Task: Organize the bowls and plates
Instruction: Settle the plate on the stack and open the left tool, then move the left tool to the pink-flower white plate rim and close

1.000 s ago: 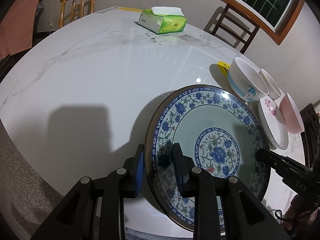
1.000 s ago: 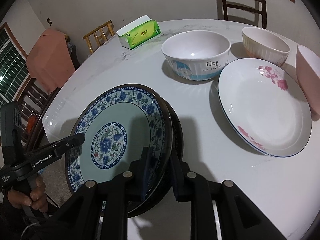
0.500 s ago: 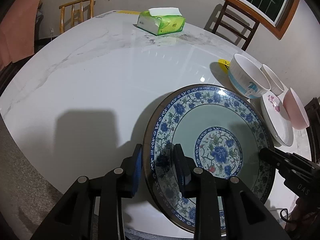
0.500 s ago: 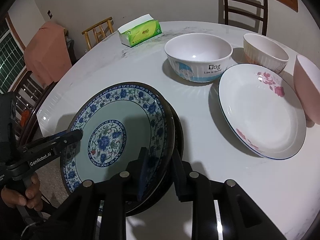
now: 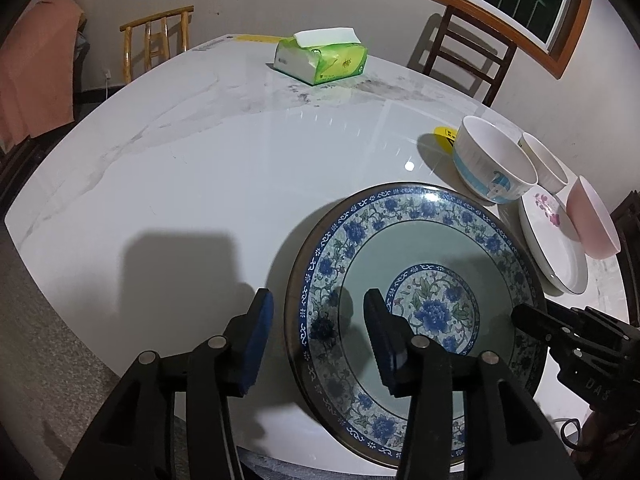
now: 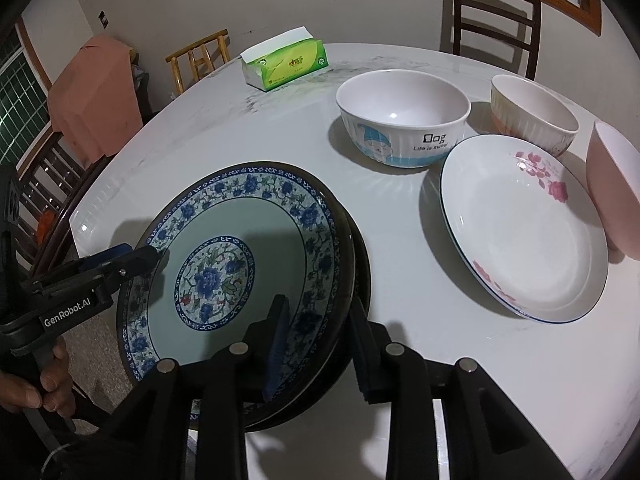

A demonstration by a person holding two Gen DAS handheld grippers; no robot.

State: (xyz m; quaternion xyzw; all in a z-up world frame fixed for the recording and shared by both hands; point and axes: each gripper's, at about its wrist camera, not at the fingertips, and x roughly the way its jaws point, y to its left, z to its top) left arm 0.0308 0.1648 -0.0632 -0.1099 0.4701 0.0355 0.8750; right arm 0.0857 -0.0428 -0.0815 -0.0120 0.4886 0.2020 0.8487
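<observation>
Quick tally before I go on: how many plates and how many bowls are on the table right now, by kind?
Plates: 3. Two stacked, a blue floral plate on a dark-rimmed plate, plus the white plate with pink flowers.
Bowls: 3. The white cartoon bowl, the ribbed cream bowl, the pink bowl.
Total: 6 dishes.

Three plates: two blue-patterned plates [image 6: 256, 216] stacked at the table's [image 6: 400, 360] seven o'clock edge, and one white plate [image 6: 520, 236] with pink flowers at three o'clock. Three bowls: a white bowl [image 6: 402, 116] at one o'clock, a ribbed bowl [image 6: 532, 112] at two, a pink bowl [image 6: 614, 184] at three. One tissue pack [image 6: 286, 64] at twelve o'clock. Two chairs behind the table.
</observation>
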